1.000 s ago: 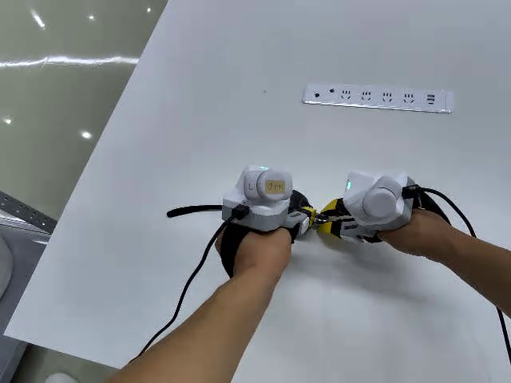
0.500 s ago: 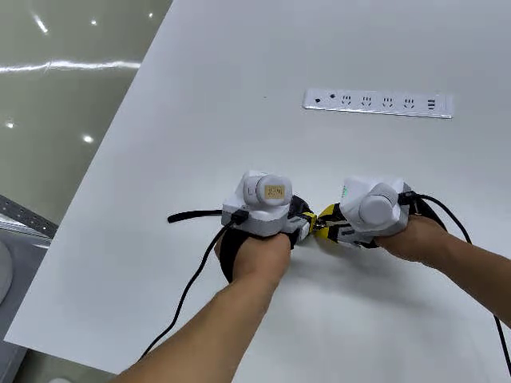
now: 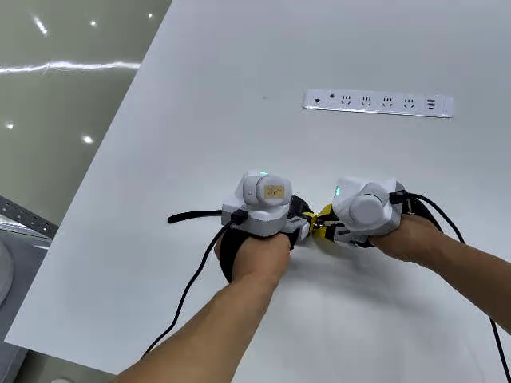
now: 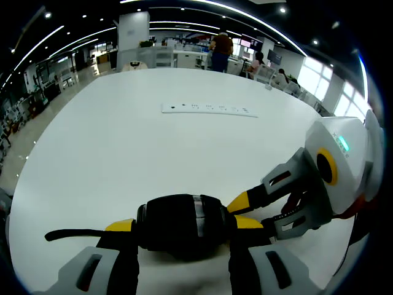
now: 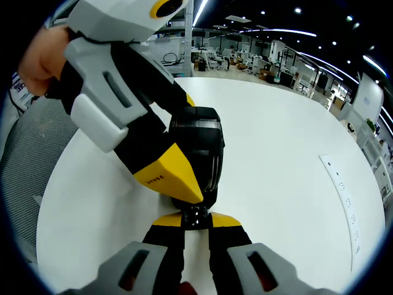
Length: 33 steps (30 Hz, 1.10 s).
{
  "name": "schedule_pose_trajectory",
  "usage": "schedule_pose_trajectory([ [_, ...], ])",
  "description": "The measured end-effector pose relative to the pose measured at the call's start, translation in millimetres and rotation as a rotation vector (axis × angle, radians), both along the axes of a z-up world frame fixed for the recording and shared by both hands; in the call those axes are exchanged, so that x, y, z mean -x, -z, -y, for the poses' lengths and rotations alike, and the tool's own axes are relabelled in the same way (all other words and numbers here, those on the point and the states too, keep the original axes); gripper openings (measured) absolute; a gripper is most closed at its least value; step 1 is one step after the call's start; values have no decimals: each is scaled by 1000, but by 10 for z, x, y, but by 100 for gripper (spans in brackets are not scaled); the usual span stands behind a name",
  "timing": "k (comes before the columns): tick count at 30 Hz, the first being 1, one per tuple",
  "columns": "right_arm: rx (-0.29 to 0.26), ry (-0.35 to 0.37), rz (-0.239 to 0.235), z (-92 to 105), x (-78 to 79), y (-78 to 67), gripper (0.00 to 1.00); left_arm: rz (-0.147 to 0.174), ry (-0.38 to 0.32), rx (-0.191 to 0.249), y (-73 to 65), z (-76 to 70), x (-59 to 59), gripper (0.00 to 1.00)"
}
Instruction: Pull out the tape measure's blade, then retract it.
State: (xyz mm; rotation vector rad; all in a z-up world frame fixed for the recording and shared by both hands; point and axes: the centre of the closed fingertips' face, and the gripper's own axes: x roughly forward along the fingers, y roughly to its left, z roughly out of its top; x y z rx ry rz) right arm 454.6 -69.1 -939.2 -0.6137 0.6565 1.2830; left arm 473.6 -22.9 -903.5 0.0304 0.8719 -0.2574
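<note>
White desk [image 3: 239, 88]: left tool [image 4: 184, 226] clamps the black tape measure [image 5: 198, 144] body; right tool [image 5: 196, 221] is pinched together on its blade tip [image 5: 195, 213].

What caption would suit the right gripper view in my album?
Left gripper clamps the black tape measure on the white table while the right gripper pinches its blade tip.
</note>
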Motion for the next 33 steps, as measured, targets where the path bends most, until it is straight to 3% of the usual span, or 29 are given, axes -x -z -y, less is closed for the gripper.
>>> schedule_pose_trajectory([
  [16, 70, -19, -1, -18, -5, 11, 14, -1, -1, 0, 2, -4, -5, 56],
  [22, 64, -20, -15, -6, -5, 14, 14, 5, 0, -2, -1, -3, -9, 56],
  [33, 66, -33, 4, 0, 3, 4, 15, 14, -10, 0, -2, -2, -17, 58],
])
